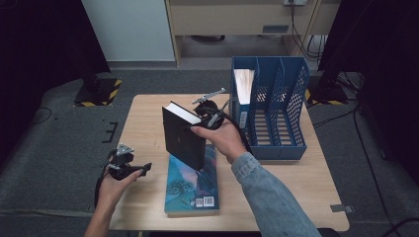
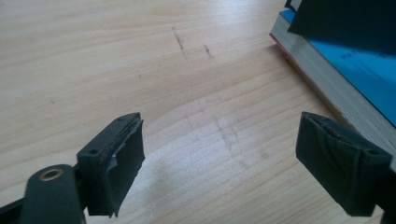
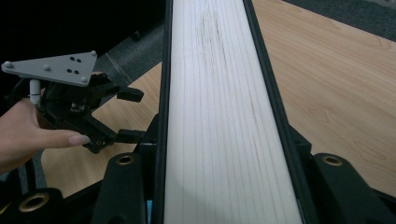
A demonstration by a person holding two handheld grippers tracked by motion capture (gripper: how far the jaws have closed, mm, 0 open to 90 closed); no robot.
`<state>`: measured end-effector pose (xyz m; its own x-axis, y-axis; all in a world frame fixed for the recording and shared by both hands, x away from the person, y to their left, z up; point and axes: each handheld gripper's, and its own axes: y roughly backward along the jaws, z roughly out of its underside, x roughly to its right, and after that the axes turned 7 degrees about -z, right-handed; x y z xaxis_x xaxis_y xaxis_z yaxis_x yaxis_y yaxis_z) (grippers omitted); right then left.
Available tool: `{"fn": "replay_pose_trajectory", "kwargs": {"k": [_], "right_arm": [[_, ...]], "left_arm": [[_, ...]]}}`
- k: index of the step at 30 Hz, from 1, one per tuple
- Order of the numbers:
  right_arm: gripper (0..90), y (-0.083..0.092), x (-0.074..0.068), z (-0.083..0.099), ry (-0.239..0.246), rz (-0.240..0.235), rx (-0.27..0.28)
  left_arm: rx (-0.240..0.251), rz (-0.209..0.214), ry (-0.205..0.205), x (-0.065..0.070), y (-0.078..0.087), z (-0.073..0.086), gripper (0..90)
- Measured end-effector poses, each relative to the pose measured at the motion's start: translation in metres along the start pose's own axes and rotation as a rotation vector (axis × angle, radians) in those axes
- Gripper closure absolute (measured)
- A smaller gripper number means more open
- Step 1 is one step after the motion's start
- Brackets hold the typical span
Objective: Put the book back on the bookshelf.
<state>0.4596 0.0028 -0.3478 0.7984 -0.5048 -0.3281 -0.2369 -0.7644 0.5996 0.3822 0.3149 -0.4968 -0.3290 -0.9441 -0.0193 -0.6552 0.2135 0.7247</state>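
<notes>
My right gripper (image 1: 197, 118) pinches the black book (image 1: 183, 136) across its covers, holding it upright above the teal book (image 1: 192, 190) that lies flat on the table (image 1: 296, 197). My left gripper (image 1: 143, 170) hangs spread and empty at the near left. I judge the lift done; next I swing the black book right into the blue file rack (image 1: 276, 98). The teal book's barcode sticker is too small to read.

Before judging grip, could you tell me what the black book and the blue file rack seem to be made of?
Black book: matte black cover, probably card or cloth, around a cream paper block whose page lines show in the right gripper view. Blue file rack: looks like moulded plastic, with perforated lattice walls.
</notes>
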Motion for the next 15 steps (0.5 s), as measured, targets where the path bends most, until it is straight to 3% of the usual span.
{"fn": "replay_pose_trajectory", "kwargs": {"k": [6,10,15], "right_arm": [[50.2,0.0004,0.0027,-0.0008,-0.021,0.003,0.004],[50.3,0.0008,0.0039,-0.0004,-0.029,0.006,0.012],[50.2,0.0024,0.0068,0.0015,-0.065,0.009,0.039]], "left_arm": [[-0.023,0.011,0.014,-0.0013,-0.0034,0.0028,10.4],[0.001,0.065,0.039,-0.0005,-0.003,0.0022,7.9],[-0.013,0.058,0.028,0.001,-0.0058,0.0031,7.6]]}}
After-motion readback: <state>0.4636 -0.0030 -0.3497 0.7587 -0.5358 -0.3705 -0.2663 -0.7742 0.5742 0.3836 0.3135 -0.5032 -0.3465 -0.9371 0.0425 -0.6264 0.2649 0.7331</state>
